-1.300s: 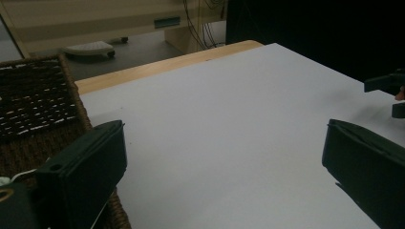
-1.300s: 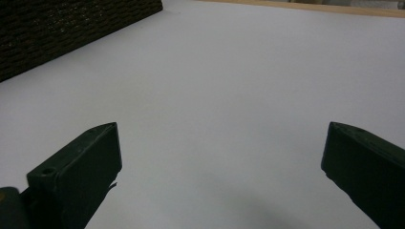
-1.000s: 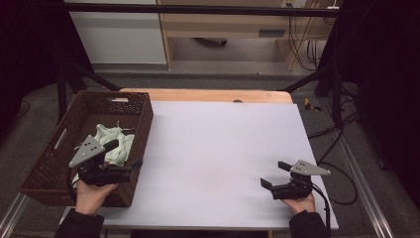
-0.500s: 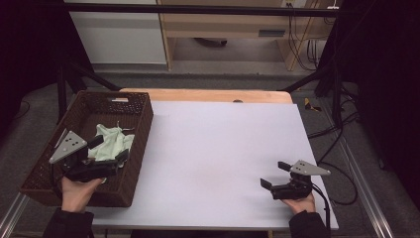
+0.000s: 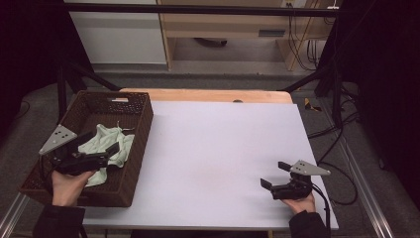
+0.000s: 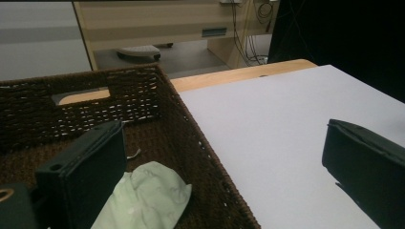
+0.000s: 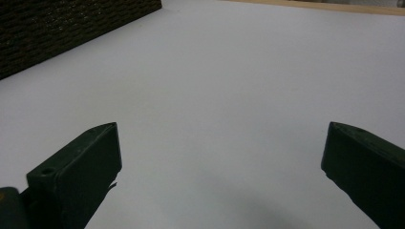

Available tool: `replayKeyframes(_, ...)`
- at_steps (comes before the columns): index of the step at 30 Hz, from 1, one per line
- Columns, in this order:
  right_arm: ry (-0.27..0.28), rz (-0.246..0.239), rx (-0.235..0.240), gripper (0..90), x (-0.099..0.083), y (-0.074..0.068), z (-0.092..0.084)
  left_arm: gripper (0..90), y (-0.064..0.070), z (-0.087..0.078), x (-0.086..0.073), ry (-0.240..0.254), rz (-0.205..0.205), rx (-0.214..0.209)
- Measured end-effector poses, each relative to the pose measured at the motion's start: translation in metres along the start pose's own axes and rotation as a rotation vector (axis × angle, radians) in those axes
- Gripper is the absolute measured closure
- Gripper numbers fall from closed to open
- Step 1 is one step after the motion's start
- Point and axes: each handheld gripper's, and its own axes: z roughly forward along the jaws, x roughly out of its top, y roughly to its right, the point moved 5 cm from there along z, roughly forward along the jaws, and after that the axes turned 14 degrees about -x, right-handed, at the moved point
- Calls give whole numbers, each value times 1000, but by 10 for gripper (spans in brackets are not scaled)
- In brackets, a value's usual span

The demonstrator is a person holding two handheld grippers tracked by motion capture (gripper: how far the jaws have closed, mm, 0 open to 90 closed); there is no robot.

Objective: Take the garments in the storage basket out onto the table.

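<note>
1. Left gripper [image 5: 101, 151], jaws apart, held over the woven basket [image 5: 141, 144].
2. Pale green cloth [image 5: 106, 144] lies beneath and just beyond its jaws.
3. Right gripper [image 5: 274, 174], jaws apart, rests on the white table [image 5: 218, 148], well apart from the basket.

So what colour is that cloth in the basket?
Pale green. The cloth shows best in the left gripper view, lying inside the dark brown woven basket.

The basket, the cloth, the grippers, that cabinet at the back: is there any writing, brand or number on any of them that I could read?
None can be read.
Cabinet: a small grey plate on its front, too blurred to read.
Basket, pale green cloth, left gripper, right gripper, white table top: no words, numbers or signs show.
</note>
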Motion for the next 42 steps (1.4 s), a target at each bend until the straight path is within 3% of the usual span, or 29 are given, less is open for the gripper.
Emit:
replayKeyframes(7, 0, -1, -2, 6, 0, 0, 0, 11, -17, -4, 9, -30, -3, 46)
replayKeyframes(11, -1, -1, -2, 6, 0, 0, 0, 11, -24, -4, 12, -39, -12, 51)
replayKeyframes(22, 1, -3, -2, 5, 0, 0, 0, 11, -44, 2, 25, -53, 15, 103)
replayKeyframes(34, 0, -2, -1, 5, 0, 0, 0, 12, -69, 24, 15, -76, 15, 144)
replayKeyframes(42, 1, -3, -1, 5, 0, 1, 0, 16, -86, 31, 4, -110, -16, 194)
